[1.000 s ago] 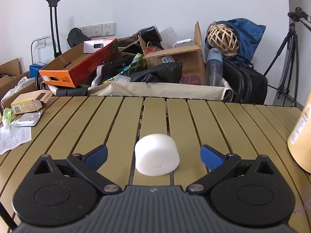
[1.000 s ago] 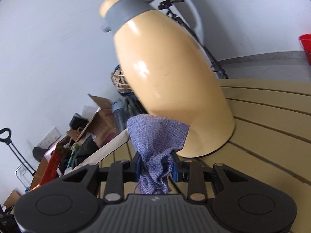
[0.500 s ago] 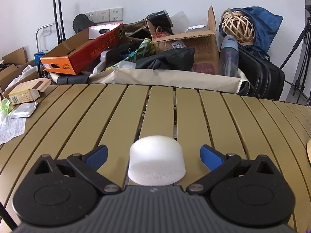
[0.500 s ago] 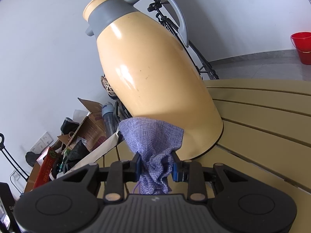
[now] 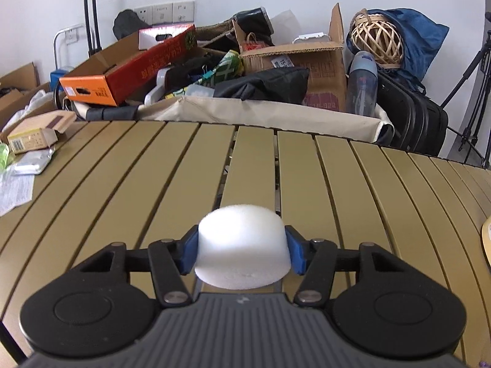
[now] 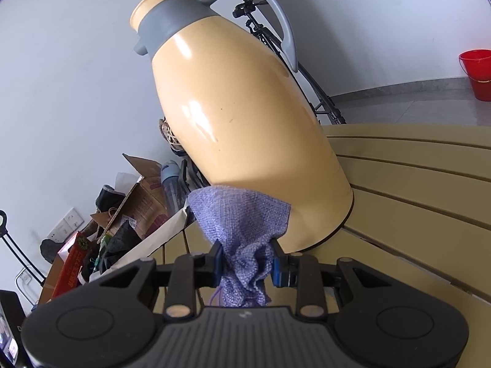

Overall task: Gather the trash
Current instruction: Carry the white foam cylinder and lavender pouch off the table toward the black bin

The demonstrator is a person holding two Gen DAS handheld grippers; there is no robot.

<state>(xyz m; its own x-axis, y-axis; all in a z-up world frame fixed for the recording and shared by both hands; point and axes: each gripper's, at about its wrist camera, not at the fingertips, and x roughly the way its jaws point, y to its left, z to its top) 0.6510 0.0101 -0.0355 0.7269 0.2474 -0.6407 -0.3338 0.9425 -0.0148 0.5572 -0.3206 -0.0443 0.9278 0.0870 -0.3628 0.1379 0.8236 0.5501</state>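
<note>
closing in on a white foam chunk (image 5: 242, 247), the left gripper (image 5: 242, 250) has its blue fingers (image 5: 187, 250) touching the foam on both sides, so it's pinched between them and sitting low over the slatted counter (image 5: 122, 184), right in the middle near the front edge. over at the far left of the counter there's a small cardboard box (image 5: 33, 133) and some paper (image 5: 13, 188), and behind the counter a pile of junk with an orange box (image 5: 122, 70) and a wicker ball (image 5: 376, 40).

right gripper (image 6: 247, 259) has its fingers (image 6: 277, 262) squeezed tight on a bunched purple cloth (image 6: 242, 230), which fans out above them. just behind the cloth stands a big yellow thermos jug (image 6: 245, 122) with a grey handle, on the counter. red bucket (image 6: 477, 72) on the floor way off to the right.
</note>
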